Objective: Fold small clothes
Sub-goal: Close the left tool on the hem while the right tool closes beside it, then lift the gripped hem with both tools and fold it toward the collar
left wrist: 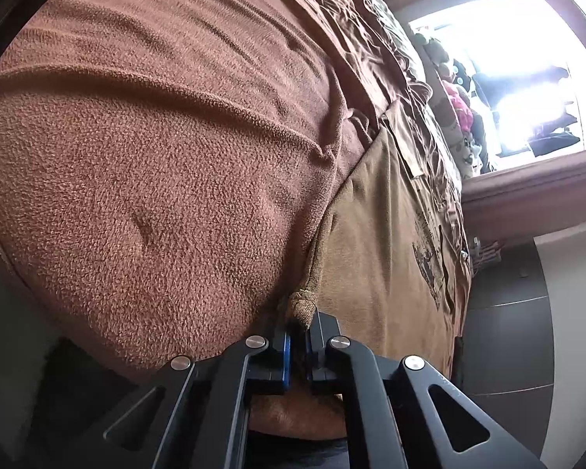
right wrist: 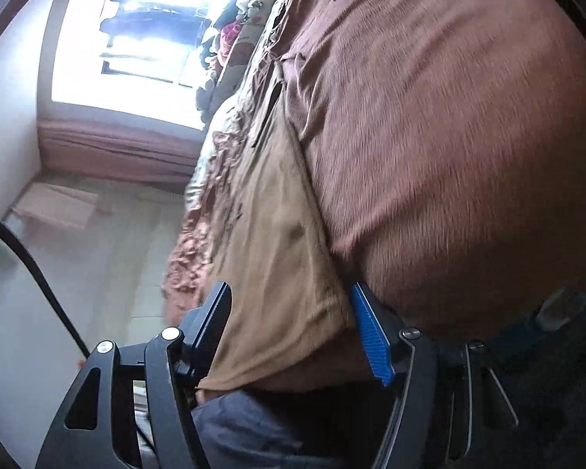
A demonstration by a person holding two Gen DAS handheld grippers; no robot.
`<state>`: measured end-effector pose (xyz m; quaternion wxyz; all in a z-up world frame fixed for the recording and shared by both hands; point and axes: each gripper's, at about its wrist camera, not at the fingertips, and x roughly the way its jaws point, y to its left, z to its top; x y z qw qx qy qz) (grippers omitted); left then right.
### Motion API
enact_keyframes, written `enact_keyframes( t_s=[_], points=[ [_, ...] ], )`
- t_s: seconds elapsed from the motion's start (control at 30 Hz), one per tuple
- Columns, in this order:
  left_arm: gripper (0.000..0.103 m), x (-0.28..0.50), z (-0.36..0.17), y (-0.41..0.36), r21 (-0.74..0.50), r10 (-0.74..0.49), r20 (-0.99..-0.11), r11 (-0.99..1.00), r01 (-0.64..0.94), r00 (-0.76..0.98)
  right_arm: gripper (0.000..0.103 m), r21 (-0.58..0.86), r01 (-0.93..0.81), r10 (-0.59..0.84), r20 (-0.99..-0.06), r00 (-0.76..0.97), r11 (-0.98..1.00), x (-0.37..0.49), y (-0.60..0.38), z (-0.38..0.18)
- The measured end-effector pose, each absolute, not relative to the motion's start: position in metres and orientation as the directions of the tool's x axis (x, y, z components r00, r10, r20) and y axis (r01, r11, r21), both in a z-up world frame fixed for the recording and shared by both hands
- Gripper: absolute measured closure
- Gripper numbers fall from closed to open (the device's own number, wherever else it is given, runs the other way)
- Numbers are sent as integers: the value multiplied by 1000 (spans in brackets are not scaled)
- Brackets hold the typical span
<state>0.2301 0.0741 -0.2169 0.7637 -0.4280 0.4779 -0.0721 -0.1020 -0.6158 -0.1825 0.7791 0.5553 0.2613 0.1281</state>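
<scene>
The left gripper (left wrist: 299, 326) pinched the shirt (left wrist: 375, 242) corner; the right gripper (right wrist: 293, 332), jaws apart low in frame, needed a square bite on the hem.

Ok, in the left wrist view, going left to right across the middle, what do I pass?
Brown fleece blanket → tan garment with its dark print → bright window. The left claw sits below, shut on the garment's corner.

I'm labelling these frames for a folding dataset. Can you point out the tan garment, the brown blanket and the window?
tan garment (left wrist: 383, 242), left wrist view, its flat middle
brown blanket (left wrist: 156, 156), left wrist view, its fuzzy top
window (right wrist: 129, 39), right wrist view, bright pane
</scene>
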Motion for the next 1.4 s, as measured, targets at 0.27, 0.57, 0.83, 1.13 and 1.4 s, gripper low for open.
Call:
enact_keyframes(
  t_s=[0.27,0.57,0.83,1.13,1.4],
  points=[
    [99,230,-218,76,-724,-520,-668,619,-304,532,58,921,109,471,-290,833,373,-84,-615,-184],
    [93,236,-222,76,-738,-537,-658,599,-311,527,79,855,228,358,-417,835,465,-63,-603,-168],
    [92,247,-228,74,-753,-554,-644,581,-308,528,92,838,266,326,-449,832,477,-44,-585,-162],
    [99,241,-226,81,-766,-555,-625,574,-291,549,98,847,243,335,-428,839,474,-68,-593,-165],
    [101,226,-207,93,-801,-564,-571,541,-255,596,103,825,259,314,-452,835,502,-79,-595,-143]
  ],
)
